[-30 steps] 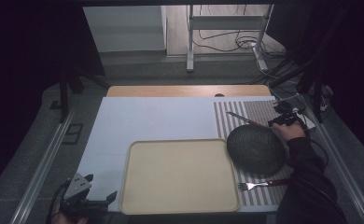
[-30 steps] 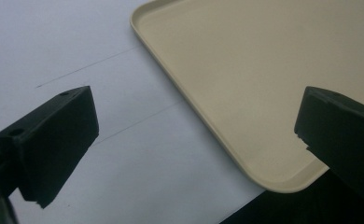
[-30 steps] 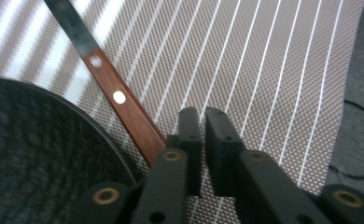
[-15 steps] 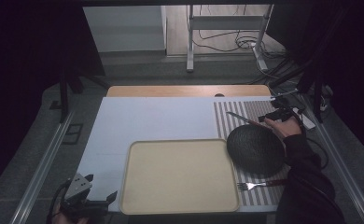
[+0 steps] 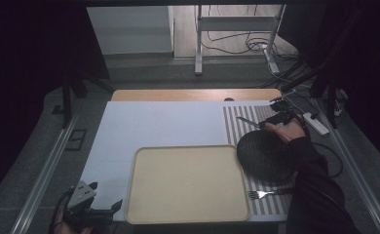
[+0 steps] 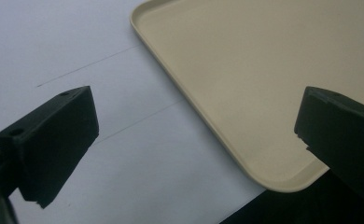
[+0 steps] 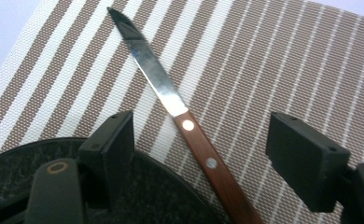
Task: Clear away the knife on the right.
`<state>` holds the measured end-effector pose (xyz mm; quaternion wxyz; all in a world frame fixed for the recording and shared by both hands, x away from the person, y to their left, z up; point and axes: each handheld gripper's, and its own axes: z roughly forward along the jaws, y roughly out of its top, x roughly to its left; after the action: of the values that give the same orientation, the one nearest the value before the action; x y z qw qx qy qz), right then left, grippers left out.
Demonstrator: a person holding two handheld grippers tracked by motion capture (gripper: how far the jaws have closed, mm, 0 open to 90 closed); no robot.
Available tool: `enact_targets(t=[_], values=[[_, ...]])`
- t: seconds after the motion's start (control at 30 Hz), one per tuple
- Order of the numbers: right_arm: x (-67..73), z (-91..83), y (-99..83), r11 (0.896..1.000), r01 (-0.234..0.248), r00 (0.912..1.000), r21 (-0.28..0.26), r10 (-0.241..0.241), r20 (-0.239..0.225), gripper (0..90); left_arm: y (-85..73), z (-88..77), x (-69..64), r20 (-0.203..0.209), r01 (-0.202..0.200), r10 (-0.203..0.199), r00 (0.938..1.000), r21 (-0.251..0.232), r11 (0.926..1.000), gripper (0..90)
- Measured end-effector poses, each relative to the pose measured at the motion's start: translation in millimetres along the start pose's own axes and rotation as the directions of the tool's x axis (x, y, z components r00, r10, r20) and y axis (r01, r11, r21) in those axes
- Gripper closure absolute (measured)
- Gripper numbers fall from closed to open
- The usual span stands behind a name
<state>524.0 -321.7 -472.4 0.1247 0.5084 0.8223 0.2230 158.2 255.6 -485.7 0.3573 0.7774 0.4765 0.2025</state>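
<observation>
A knife with a wooden handle lies on the striped placemat, its blade pointing away. My right gripper hovers over the handle. Its jaws have just been opening and stand wide on either side of the handle, with neither pad touching it. A dark round plate sits just under the left jaw. In the high view the right gripper is at the plate's far edge, by the knife. My left gripper is open over the near-left corner of the beige tray, holding nothing.
A fork lies on the placemat near the table's front edge, right of the tray. The left gripper sits at the table's near-left corner. White table surface spreads beyond the tray.
The right hand has shifted left from the plate's far-right rim toward the knife, and its jaws have opened. The left gripper, the plate and the tray have stayed put.
</observation>
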Motion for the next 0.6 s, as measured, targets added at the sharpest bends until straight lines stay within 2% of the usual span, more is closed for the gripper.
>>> enact_targets(t=[0.27, 0.37, 0.47, 0.53, 0.57, 0.6], values=[[1.1, 10.0, 5.4, 1.000, 0.019, 0.9998, 0.019, -0.019, -0.004, 22.5, 0.2, 0.4, 0.1, 0.001, 0.000, 0.000, 1.0000, 0.003, 1.0000, 0.0], [-1.8, 18.6, 6.2, 0.999, 0.028, 0.9996, 0.045, -0.029, 0.001, 23.9, 0.2, 0.4, 0.3, 0.000, 0.002, -0.002, 1.0000, 0.003, 1.0000, 0.0], [-3.6, 22.4, 6.0, 0.999, 0.025, 0.9997, 0.048, -0.025, -0.001, 25.8, 0.2, 0.5, 0.4, 0.000, 0.003, -0.003, 1.0000, 0.003, 1.0000, 0.0], [-5.8, 25.0, 5.7, 0.998, 0.027, 0.9996, 0.054, -0.027, -0.006, 28.6, 0.2, 0.4, 0.4, 0.000, 0.002, -0.002, 1.0000, 0.003, 1.0000, 0.0], [-7.9, 26.9, 5.2, 0.998, 0.036, 0.9992, 0.060, -0.035, -0.018, 37.9, 0.1, 0.4, 0.4, 0.000, 0.002, -0.002, 1.0000, 0.003, 1.0000, 0.0], [-7.9, 26.9, 5.2, 0.998, 0.036, 0.9992, 0.060, -0.035, -0.018, 37.9, 0.1, 0.4, 0.4, 0.000, 0.002, -0.002, 1.0000, 0.003, 1.0000, 0.0]])
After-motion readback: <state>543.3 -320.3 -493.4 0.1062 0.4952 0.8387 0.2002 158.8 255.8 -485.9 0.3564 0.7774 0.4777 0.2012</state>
